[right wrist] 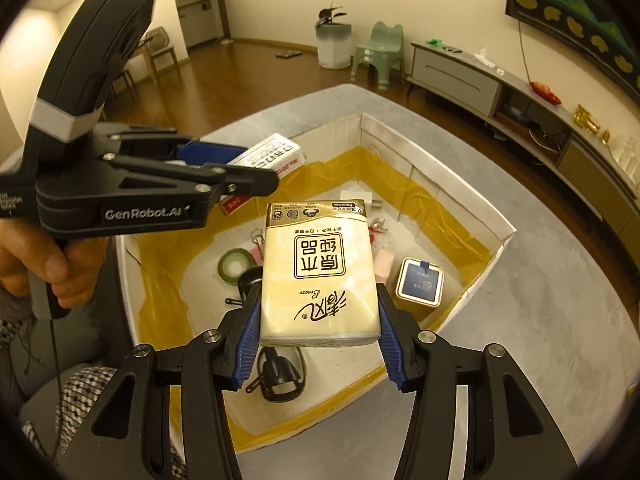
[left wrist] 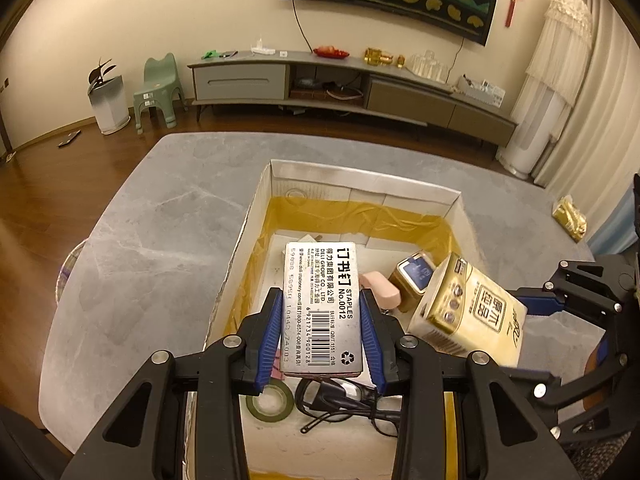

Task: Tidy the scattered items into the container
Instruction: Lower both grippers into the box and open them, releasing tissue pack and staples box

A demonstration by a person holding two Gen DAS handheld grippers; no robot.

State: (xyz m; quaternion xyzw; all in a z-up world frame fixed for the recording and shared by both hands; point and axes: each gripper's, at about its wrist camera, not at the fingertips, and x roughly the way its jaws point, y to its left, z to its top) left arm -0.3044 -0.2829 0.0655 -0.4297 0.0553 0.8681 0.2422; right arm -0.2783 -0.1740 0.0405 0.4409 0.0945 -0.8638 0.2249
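Living room is showing a TV console (left wrist: 352, 88) along the far wall; a grey marble-look tabletop (left wrist: 152, 216) is carrying the work. On it is sitting the container (left wrist: 362, 178), an open cardboard box with white walls and yellow tape lining the inside corners. It is already holding a black cable (right wrist: 280, 376), a gold-rimmed tin (right wrist: 420, 284), a green tape roll (right wrist: 234, 266) and a pink block (left wrist: 382, 294). One gold packet (left wrist: 570, 216) is lying on the tabletop well apart from the box, not yet collected.

Right tongs (right wrist: 318, 334) are gripping the tissue pack (right wrist: 320, 272) by its long sides, hanging above the box interior. Cream-and-gold film wrap, dark printed characters. Judgement: light, soft, compressible, film slippery; a mid-body side grip suits it, and a drop looks harmless.

Left tongs (left wrist: 322, 340) are clamping the staples box (left wrist: 322, 308) across its narrow width, over the box's near-left part. White label, barcode, "STAPLES No.0012". Judgement: small but dense, stiff card, likely to hold firm; lowering it is probably better than releasing from height.
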